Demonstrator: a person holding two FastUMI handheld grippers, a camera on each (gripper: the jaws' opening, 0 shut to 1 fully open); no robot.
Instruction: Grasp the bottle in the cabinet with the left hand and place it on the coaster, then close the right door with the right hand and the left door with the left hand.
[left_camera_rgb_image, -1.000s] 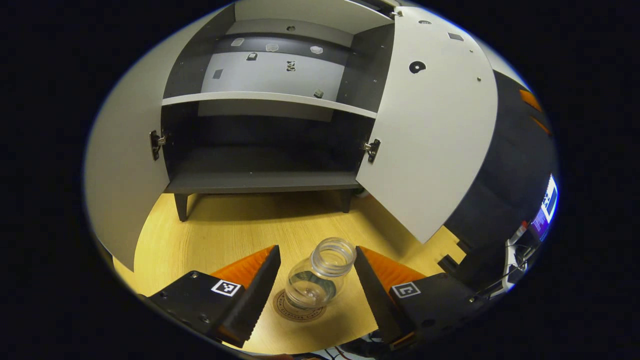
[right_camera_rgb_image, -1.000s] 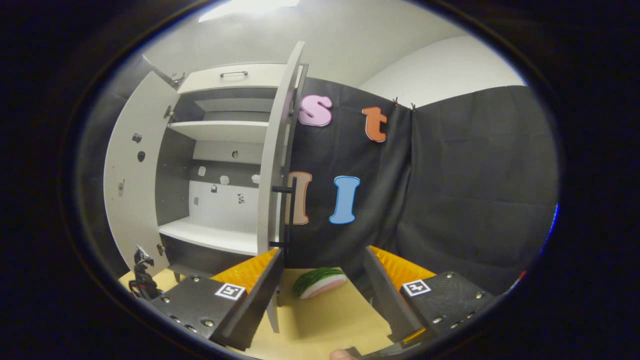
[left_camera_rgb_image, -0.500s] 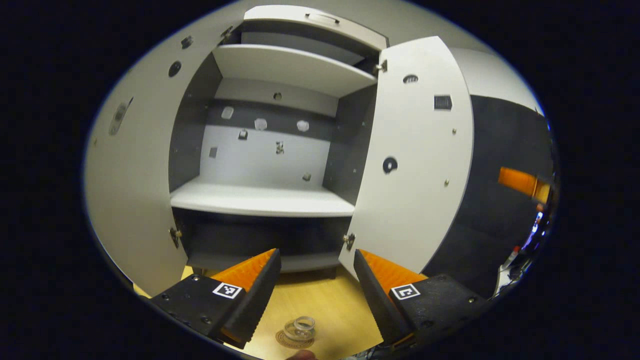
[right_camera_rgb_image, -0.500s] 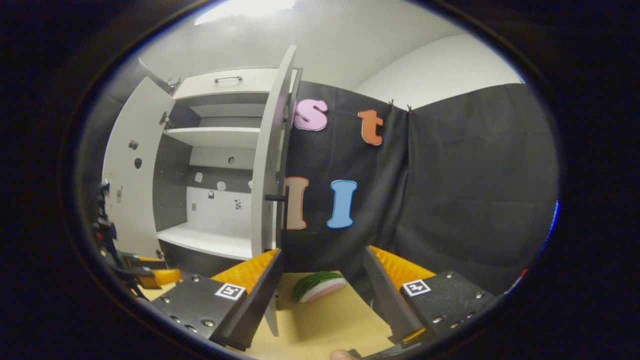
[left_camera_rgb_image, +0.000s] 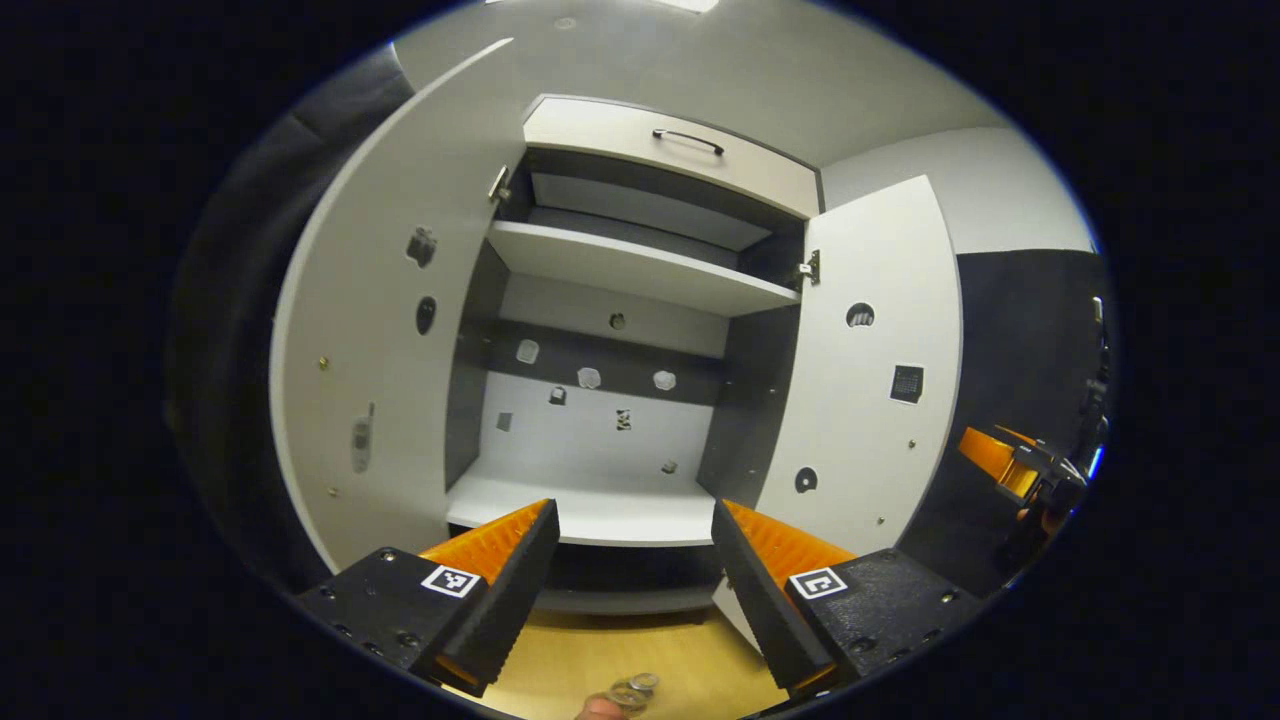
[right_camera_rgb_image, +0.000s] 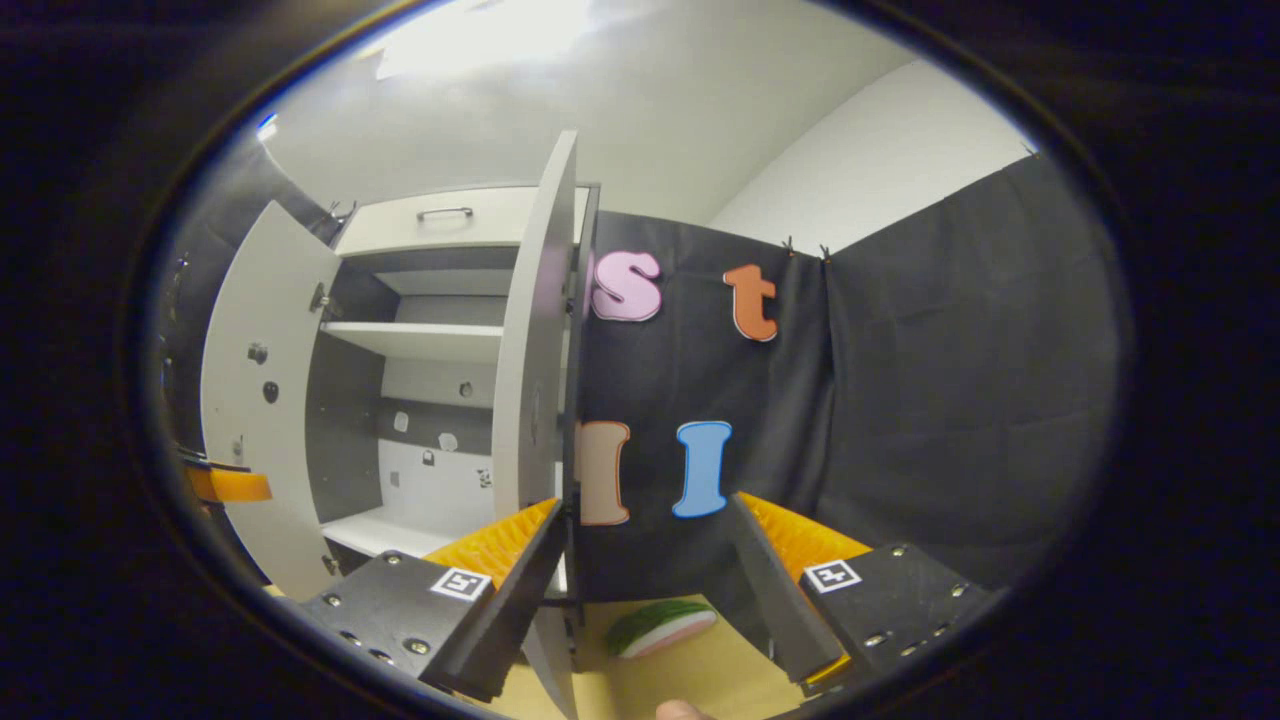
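The clear bottle (left_camera_rgb_image: 630, 690) stands on the wooden table (left_camera_rgb_image: 560, 665) at the very bottom edge of the left gripper view; the coaster under it is too cut off to make out. My left gripper (left_camera_rgb_image: 632, 510) is open and empty, raised well above the bottle and facing the open cabinet (left_camera_rgb_image: 600, 440). Its left door (left_camera_rgb_image: 370, 370) and right door (left_camera_rgb_image: 870, 400) both stand wide open. In the right gripper view my right gripper (right_camera_rgb_image: 645, 505) is open and empty, close to the right door (right_camera_rgb_image: 535, 400), which I see edge-on with its dark handle (right_camera_rgb_image: 572, 520).
A watermelon-slice toy (right_camera_rgb_image: 660, 628) lies on the table beyond the right gripper's fingers. The cabinet has white shelves (left_camera_rgb_image: 640, 265) and a top drawer (left_camera_rgb_image: 670, 150). The other gripper (left_camera_rgb_image: 1010, 460) shows at the far right of the left gripper view.
My left gripper has lifted and tipped up away from the bottle, which stayed on the table. The right gripper has risen and drawn closer to the right door's edge.
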